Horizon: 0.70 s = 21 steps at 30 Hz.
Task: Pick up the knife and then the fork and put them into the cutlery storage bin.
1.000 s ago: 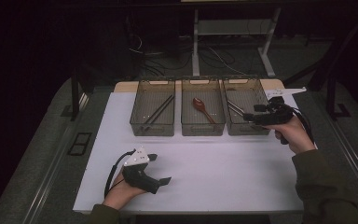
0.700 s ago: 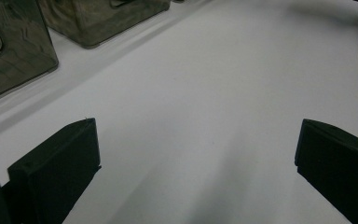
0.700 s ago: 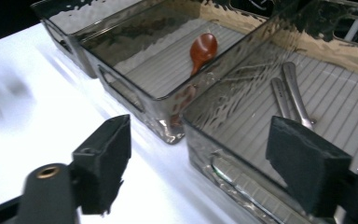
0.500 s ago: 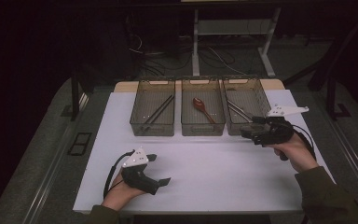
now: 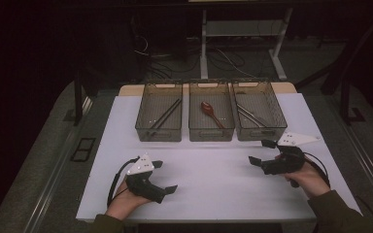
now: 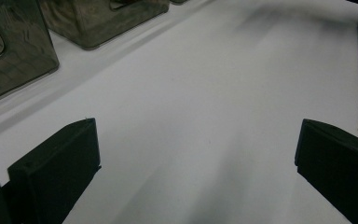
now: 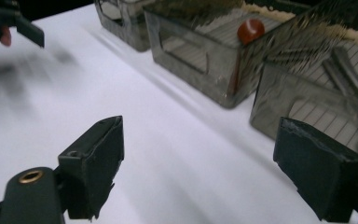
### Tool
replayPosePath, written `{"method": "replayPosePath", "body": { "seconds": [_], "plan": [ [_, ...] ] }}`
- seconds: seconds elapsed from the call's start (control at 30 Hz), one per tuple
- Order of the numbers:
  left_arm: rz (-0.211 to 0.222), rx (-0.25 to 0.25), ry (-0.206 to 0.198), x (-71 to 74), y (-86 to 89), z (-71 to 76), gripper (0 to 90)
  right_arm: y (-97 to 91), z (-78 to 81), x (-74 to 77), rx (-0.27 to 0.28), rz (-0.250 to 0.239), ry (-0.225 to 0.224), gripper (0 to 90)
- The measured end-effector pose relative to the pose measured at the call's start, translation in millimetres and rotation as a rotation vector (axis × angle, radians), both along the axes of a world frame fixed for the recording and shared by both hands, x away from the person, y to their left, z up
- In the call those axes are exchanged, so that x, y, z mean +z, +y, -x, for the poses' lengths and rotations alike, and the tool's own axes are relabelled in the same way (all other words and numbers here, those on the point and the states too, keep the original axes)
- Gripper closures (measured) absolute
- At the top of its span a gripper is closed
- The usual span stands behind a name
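I take the right-hand basket (image 5: 260, 115) to be the thing in hand: it sits at the far right of a row of three, touching the middle basket (image 5: 211, 116), and my right claw (image 5: 260, 152) hovers just near of it, over the white surface (image 5: 213, 170). That claw's jaws have just been opening and now stand wide with nothing between them; in the right gripper view the basket's smoky translucent wall (image 7: 307, 107) sits close ahead, slatted floor showing through. Inside lie slim grey metal utensils (image 5: 250, 115), angled along the basket's length; I cannot tell their exact kind. Sorting seems the reason for the layout: one kind per basket, the reddish-brown spoon (image 5: 211, 113) in the middle one, dark chopsticks (image 5: 165, 115) slanted in the left basket (image 5: 159, 116). All three baskets are rectangular, rigid plastic with cut-out handles in the near walls.

My left claw (image 5: 164, 176) rests low on the near left of the surface, jaws spread wide and empty, parked well apart from the baskets, I judge, to leave the right one room.
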State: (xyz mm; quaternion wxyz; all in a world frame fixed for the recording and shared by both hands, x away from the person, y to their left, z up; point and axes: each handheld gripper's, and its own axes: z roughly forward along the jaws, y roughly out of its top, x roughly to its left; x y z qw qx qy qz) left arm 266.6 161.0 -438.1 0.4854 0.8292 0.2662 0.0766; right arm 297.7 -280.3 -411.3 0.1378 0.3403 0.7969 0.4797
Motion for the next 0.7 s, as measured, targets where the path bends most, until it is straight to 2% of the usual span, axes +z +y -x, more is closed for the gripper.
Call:
{"method": "replayPosePath", "body": {
  "seconds": [0.23, 0.47, 0.7],
  "plan": [
    [0.003, 0.000, 0.000, -0.2, -0.6, 0.6, 0.0, 0.8, 14.3, -12.4, 0.007, -0.007, -0.012, 13.5],
    [0.000, -0.002, -0.003, 0.0, -0.5, 0.9, 0.0, -1.4, 26.5, -22.3, 0.010, -0.018, -0.003, 13.5],
    [0.001, -0.002, -0.003, 0.0, -0.3, 0.9, 0.0, -5.4, 33.0, -29.3, 0.003, -0.009, 0.009, 13.4]
  ]
}}
